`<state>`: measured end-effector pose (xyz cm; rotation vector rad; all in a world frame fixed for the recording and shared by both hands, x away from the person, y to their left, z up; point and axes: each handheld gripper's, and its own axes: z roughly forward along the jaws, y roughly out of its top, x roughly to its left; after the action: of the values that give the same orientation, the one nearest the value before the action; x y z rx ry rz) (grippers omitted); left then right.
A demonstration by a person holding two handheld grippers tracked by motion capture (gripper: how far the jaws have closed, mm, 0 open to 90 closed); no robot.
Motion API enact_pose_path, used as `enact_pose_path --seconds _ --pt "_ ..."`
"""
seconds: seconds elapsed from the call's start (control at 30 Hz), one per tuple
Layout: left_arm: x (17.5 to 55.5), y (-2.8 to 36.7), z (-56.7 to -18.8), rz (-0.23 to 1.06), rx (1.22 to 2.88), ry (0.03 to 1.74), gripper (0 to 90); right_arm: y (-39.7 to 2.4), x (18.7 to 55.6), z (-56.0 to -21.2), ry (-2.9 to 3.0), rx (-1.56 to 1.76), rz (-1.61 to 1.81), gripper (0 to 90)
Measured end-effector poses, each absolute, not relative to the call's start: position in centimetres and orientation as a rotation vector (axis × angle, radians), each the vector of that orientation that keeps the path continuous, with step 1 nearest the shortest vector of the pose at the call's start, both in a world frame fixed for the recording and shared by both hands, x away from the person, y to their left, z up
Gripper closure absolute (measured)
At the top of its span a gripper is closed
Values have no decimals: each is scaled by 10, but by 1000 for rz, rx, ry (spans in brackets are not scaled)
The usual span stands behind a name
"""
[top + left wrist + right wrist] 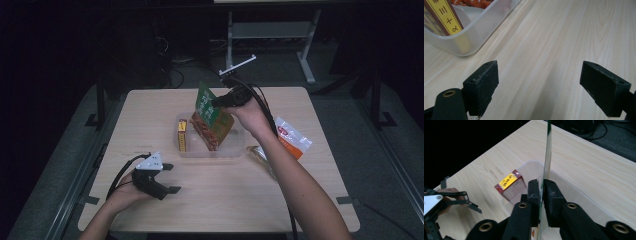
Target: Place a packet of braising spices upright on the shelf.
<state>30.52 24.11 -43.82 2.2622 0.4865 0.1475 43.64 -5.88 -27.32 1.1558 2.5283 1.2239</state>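
the green and orange snack packet (211, 116) stood tilted in the clear plastic tub (235, 150) near the middle of the wooden table (150, 110), its lower end down inside the tub and its green top leaning up and away from the person. the right gripper (216, 102) was clamped on the packet's upper edge; in the right gripper view the packet (547, 157) ran edge-on as a thin line up from between the two black pads (533, 192), which pressed on it from either side. a yellow and dark red box (182, 135) stood on its narrow side at the left end of the same tub, just beside the packet. to the right of the tub, on the bare table, lay a white and orange pouch (292, 137), and a clear wrapper (262, 156) lay near the right forearm. the left gripper (170, 177) hovered low near the table's front left, well apart from the tub, its jaws spread wide with nothing between them.
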Motion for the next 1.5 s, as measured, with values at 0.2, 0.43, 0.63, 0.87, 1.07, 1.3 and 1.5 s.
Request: enact_pose_path --seconds 0.2,0.43,0.63,0.87,1.07,1.3,1.5 --pt "305 240 -439 141 2262 489 148 -64 429 -273 2540 1127 1236 780" --pt "305 239 -439 139 2274 484 148 -75 421 -275 2544 1123 1232 845" --pt "305 239 -440 137 2271 487 148 -78 422 -275 2525 1120 1230 894" --pt "304 239 -440 130 2267 488 148 -62 431 -271 2520 1109 1221 894" --pt "304 238 -441 121 2270 483 148 -49 434 -267 2520 1081 1205 894" --pt "304 237 -442 120 2279 477 148 -49 433 -267 2527 1076 1200 893" --pt "304 236 -442 118 2281 474 148 -46 433 -269 2572 1061 1195 732"
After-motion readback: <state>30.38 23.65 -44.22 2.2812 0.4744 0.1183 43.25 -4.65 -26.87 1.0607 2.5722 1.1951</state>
